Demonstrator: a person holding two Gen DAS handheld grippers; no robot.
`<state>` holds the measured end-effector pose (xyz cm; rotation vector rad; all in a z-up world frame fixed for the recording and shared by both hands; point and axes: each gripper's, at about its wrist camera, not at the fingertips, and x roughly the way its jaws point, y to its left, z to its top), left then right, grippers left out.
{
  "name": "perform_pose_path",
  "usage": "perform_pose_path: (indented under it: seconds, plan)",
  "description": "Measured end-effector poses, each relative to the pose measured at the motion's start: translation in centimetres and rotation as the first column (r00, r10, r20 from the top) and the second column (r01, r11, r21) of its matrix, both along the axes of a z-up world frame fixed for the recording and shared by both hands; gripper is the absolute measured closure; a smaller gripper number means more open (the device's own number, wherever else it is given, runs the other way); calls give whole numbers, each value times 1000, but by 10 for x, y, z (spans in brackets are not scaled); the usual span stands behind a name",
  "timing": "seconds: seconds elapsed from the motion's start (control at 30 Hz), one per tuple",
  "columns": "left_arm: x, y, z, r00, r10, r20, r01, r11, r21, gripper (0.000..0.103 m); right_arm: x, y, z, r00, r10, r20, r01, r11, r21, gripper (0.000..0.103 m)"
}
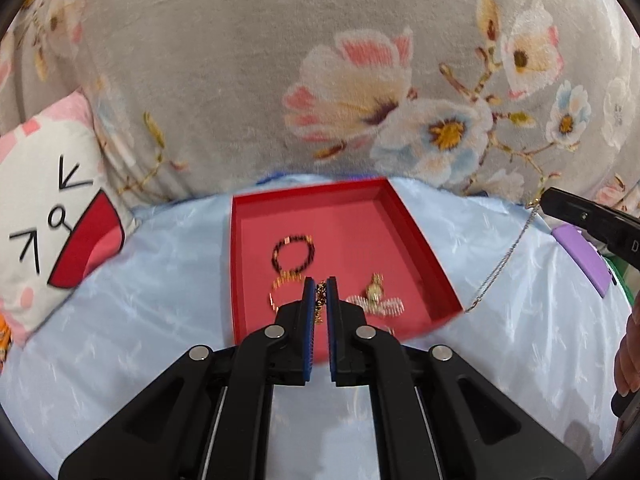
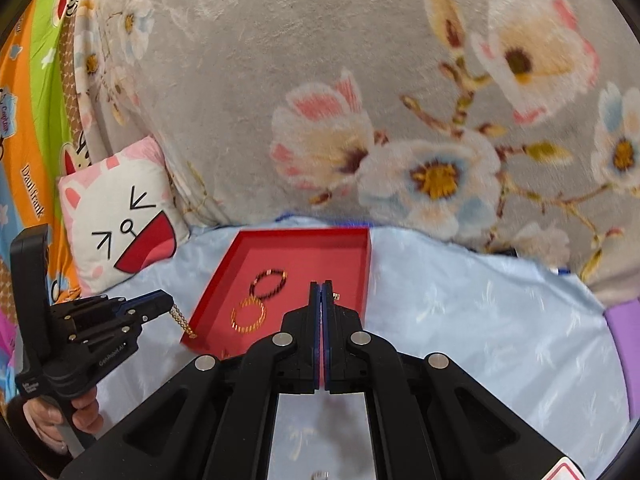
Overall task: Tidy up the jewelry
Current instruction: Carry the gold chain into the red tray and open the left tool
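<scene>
The red tray (image 1: 420, 236) sits mid-frame on pale blue cloth (image 1: 140, 320), with open cloth around it. Inside lie a dark beaded bracelet (image 1: 294, 254) and a gold bangle (image 2: 248, 315). The left tool (image 1: 320, 292) is clamped on a gold chain (image 2: 182, 320); the right tool (image 1: 542, 200) pinches a thin silver chain (image 1: 500, 264) dangling at the tray's right edge.

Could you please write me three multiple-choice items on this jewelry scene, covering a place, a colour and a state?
1. Where is the dark beaded bracelet? A) in the red tray B) on the cartoon pillow C) on the floral blanket
2. What colour is the cloth under the tray? A) green B) light blue C) black
3. How is the left gripper? A) open and empty B) shut on a gold chain C) lying on the cloth
Answers: 1 A, it lies on the tray's floor; 2 B, pale blue fabric surrounds the tray; 3 B, the chain dangles from its closed pads.
</scene>
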<state>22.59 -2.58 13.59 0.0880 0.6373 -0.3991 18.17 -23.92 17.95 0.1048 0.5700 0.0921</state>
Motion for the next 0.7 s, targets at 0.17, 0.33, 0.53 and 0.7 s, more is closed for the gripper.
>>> perform_pose_path:
  seconds: [0.17, 0.33, 0.53, 0.7]
  plan:
    - [36, -18, 10, 998, -6, 59, 5, 1000, 17, 98, 51, 8, 4, 1000, -3, 0, 3, 1000, 3, 103]
    - [75, -42, -3, 999, -21, 44, 20, 1000, 24, 98, 99, 12, -19, 999, -5, -53, 6, 1000, 14, 103]
    - [110, -69, -37, 999, -25, -21, 26, 998, 54, 98, 140, 17, -59, 992, -28, -124, 24, 999, -35, 103]
    - [127, -76, -58, 999, 21, -41, -18, 999, 51, 86, 154, 17, -83, 987, -27, -159, 20, 999, -46, 102]
